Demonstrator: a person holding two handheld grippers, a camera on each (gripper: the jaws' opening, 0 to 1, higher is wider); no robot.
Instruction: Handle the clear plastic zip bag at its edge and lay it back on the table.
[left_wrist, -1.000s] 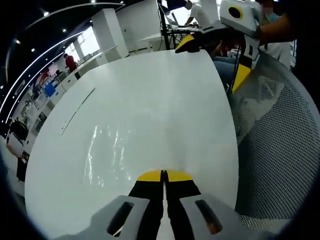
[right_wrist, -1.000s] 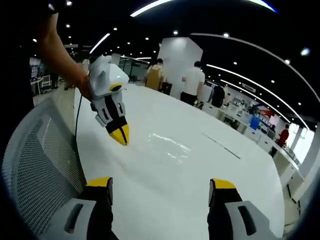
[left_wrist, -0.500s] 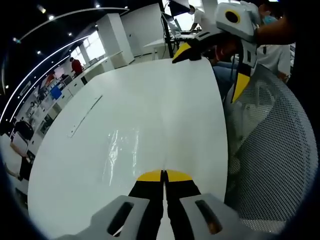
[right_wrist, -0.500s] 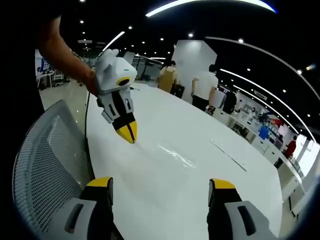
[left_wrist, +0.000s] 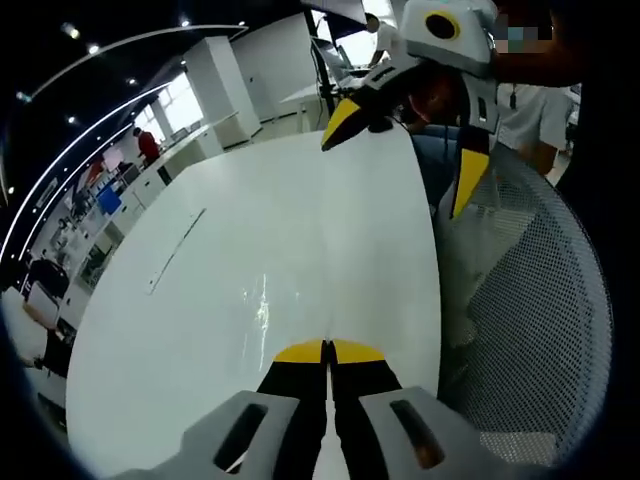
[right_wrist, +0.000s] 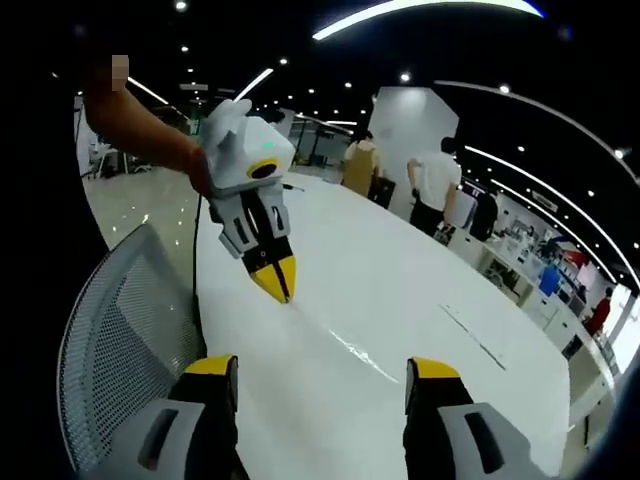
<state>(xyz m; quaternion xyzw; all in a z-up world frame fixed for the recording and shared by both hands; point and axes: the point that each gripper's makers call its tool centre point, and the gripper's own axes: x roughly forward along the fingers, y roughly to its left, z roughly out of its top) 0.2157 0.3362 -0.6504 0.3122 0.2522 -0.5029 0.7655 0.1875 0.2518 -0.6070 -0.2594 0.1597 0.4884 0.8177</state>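
The clear plastic zip bag (left_wrist: 262, 306) lies flat on the white table (left_wrist: 300, 210), showing as faint glints ahead of my left gripper (left_wrist: 327, 346). That gripper's yellow-tipped jaws are shut with nothing between them, held above the table short of the bag. In the right gripper view the bag (right_wrist: 362, 353) is a thin shiny streak on the table (right_wrist: 420, 290). The left gripper (right_wrist: 274, 278) hangs shut to the left of it, held by a hand. My right gripper (right_wrist: 322, 368) is open and empty. It also appears, open, at the top of the left gripper view (left_wrist: 400, 150).
A grey mesh chair (left_wrist: 530, 330) stands against the table's near edge, also seen in the right gripper view (right_wrist: 115, 330). A thin seam line (left_wrist: 175, 250) crosses the tabletop. Several people (right_wrist: 440, 185) stand beyond the far end of the table.
Both cameras have risen and drawn back toward the chair. The left gripper now looms larger in the right gripper view. The bag stays flat on the table and looks more edge-on.
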